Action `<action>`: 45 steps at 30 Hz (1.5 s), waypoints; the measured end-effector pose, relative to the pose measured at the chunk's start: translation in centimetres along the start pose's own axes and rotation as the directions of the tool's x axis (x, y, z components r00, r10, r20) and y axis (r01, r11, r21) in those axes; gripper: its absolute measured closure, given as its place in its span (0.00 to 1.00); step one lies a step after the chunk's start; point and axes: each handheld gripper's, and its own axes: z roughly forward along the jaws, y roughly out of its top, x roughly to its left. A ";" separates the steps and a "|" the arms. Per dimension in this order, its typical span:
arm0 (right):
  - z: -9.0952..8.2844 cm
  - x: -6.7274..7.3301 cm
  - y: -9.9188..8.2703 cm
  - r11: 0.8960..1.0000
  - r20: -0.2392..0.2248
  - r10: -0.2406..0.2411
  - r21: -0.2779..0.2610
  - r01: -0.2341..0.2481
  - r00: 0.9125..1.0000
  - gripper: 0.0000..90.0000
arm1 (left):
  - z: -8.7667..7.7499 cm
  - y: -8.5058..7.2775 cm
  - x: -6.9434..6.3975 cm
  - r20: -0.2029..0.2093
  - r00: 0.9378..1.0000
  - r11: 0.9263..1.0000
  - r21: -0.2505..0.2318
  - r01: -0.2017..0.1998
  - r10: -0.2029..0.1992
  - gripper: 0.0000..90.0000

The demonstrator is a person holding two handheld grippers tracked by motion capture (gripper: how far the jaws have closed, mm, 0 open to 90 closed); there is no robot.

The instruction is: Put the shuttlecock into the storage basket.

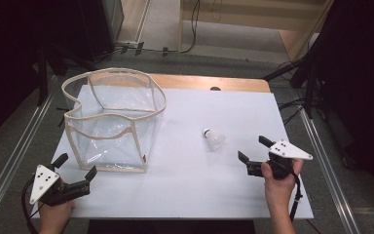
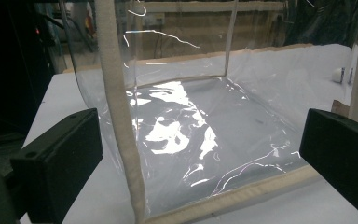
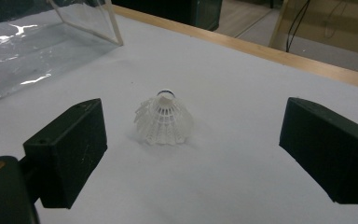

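Currently the left gripper (image 1: 77, 167), jaws wide & empty, faces the clear bag's (image 1: 111, 119) near-left corner, while the shuttlecock (image 1: 214, 140) stands skirt-down centre-right, just far-left of the wide-jawed, empty right gripper (image 1: 253, 149), the nearer one.

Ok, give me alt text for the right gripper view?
A white plastic shuttlecock lies on the white table, cork end away from the camera, untouched, ahead of the open right gripper. A clear bag sits at top left.
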 end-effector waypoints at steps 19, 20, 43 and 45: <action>5.3 -0.3 2.7 0.987 -0.024 -0.013 0.158 0.016 1.000 0.77 | 0.1 0.0 0.0 0.000 1.000 1.000 0.002 -0.005 0.005 0.00; 5.9 -0.5 2.9 0.981 -0.040 -0.019 0.194 0.026 0.999 0.83 | 0.1 0.0 0.0 0.000 1.000 1.000 0.002 -0.005 0.005 0.00; 11.3 -2.5 1.1 0.923 -0.033 0.024 0.386 -0.009 0.999 0.97 | 0.1 0.0 0.0 0.002 1.000 1.000 0.003 -0.003 0.003 0.00; 11.8 -2.5 0.8 0.918 -0.038 0.017 0.396 -0.001 0.999 0.97 | 0.1 0.0 0.0 0.001 1.000 1.000 0.003 -0.001 0.001 0.00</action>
